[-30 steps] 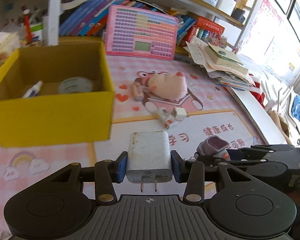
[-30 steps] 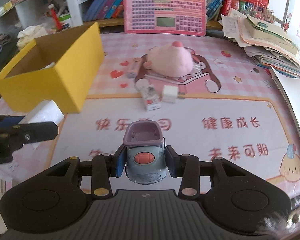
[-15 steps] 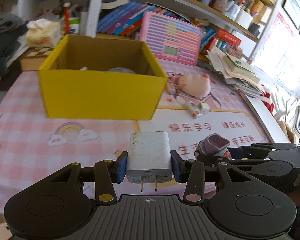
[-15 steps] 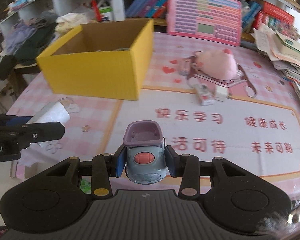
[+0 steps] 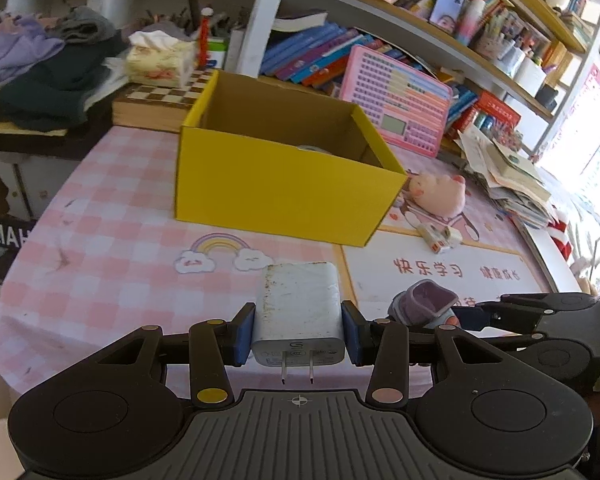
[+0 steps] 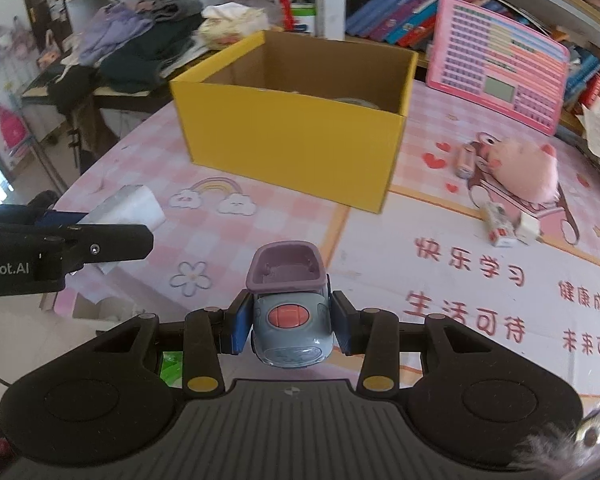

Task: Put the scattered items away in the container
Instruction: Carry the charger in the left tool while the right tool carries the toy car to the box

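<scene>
My left gripper (image 5: 298, 334) is shut on a white plug charger (image 5: 298, 312), its two prongs pointing back at the camera. My right gripper (image 6: 288, 330) is shut on a small grey-blue toy car (image 6: 290, 322) with a purple back and a red button. Both hang over the pink checked table, well short of the open yellow box (image 5: 288, 188) (image 6: 292, 140). A roll of tape (image 5: 314, 149) shows inside the box. A pink plush pig (image 6: 528, 176), a small tube (image 6: 465, 160) and two little white items (image 6: 508, 226) lie to the right of the box.
A pink toy keyboard (image 5: 400, 100) leans against the shelf behind the box. Stacked papers and books (image 5: 508, 172) crowd the right edge. Folded clothes (image 5: 44, 68) and a chessboard box (image 5: 156, 104) sit at the far left. The table's near-left edge (image 6: 84, 300) drops away below the left gripper.
Both grippers have pulled back and swung left with their loads. The yellow box, close at the left before, now sits farther off near the middle of both views.
</scene>
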The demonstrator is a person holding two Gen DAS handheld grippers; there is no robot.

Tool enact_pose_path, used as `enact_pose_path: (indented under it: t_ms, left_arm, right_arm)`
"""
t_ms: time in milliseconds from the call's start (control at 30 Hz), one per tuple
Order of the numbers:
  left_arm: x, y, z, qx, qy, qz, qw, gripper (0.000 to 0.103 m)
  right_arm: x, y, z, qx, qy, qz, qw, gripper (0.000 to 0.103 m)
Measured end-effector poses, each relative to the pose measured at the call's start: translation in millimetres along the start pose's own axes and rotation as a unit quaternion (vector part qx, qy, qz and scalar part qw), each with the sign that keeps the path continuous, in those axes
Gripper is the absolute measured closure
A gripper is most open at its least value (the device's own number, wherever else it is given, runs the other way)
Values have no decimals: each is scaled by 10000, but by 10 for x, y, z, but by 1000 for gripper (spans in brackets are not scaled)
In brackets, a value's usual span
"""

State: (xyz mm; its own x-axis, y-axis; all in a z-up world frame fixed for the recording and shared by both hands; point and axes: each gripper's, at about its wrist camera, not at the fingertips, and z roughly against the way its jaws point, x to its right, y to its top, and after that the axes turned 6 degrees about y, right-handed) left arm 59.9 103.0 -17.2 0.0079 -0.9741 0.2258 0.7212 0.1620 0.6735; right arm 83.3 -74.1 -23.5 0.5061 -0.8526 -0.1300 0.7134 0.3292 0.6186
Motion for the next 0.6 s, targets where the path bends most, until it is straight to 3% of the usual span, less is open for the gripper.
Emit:
enact_pose_path:
  t_ms: [267,600]
  left_arm:
    - [-168,13,19,-14,75,193,9998,60]
    - [-208,118,-67,11,19,205,9998,60]
  right_arm:
    - [-183,95,-92,-172,303,280,9990,64]
    - [-246,202,-171,-191,355,576,9975,64]
